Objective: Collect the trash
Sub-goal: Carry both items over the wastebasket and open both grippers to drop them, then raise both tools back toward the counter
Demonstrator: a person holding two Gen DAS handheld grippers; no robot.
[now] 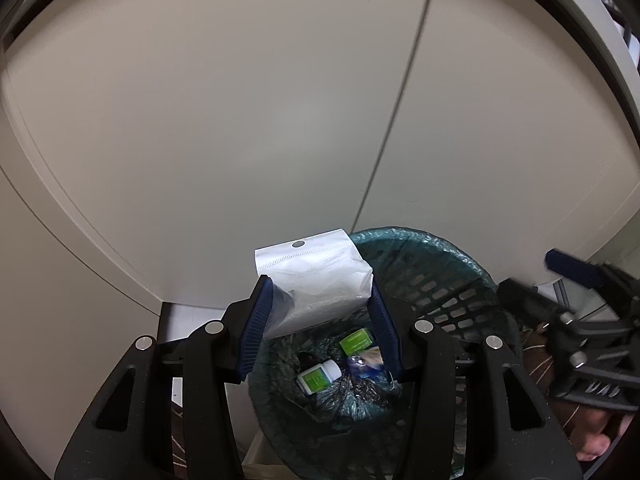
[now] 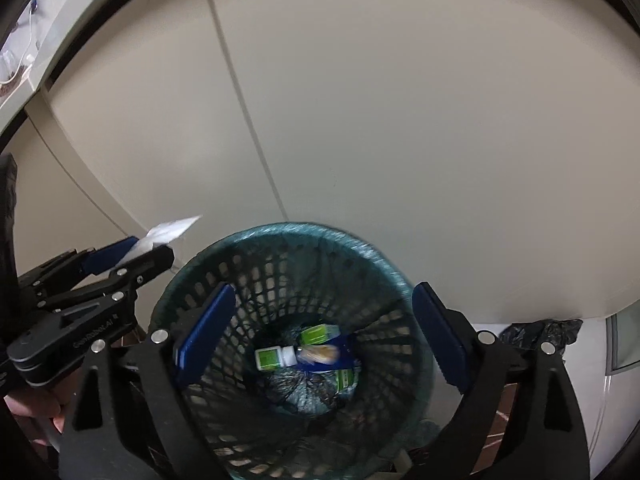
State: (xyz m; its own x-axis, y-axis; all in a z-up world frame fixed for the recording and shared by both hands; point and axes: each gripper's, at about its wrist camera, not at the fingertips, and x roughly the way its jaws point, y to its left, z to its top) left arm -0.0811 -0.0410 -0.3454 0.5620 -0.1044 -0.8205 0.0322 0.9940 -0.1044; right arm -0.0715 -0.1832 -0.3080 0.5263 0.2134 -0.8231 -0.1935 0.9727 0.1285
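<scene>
Two grippers: both over a bin (image 2: pixel 280 264) that stands against a pale cabinet (image 2: pixel 400 120).
Left gripper (image 1: pixel 318 308): clamped on a white pouch (image 1: pixel 316 280); both blue pads press its lower sides, and its top edge, with a hang hole, sticks up past the fingertips.
Left gripper, right view (image 2: pixel 132 254): at the left edge, beside the bin's left rim, with the pouch (image 2: pixel 168 232) jutting from its tip.
Pouch place: in the air, above the bin's left rim and partly over its mouth; touching nothing but the pads.
Right gripper (image 2: pixel 324 328): wide apart, nothing between the pads, hanging right above the bin's mouth.
Right gripper, left view (image 1: pixel 576 312): at the right edge, blurred, near the bin's right rim.
Bin: dark mesh basket lined with a teal bag; seen from above.
Bin contents: a small white bottle (image 2: pixel 276 357) with a green label lies on its side at the bottom; a green-labelled box (image 2: pixel 316 334) just beside it; a blue and tan wrapper (image 2: pixel 322 354) touching the bottle's cap end; another green-labelled item (image 2: pixel 346 378) lower right, too blurred to name.
Cabinet: two panels with a thin seam between them, running down to the bin's far rim.
Hands: skin shows under each gripper at the frame edges, mostly hidden.
</scene>
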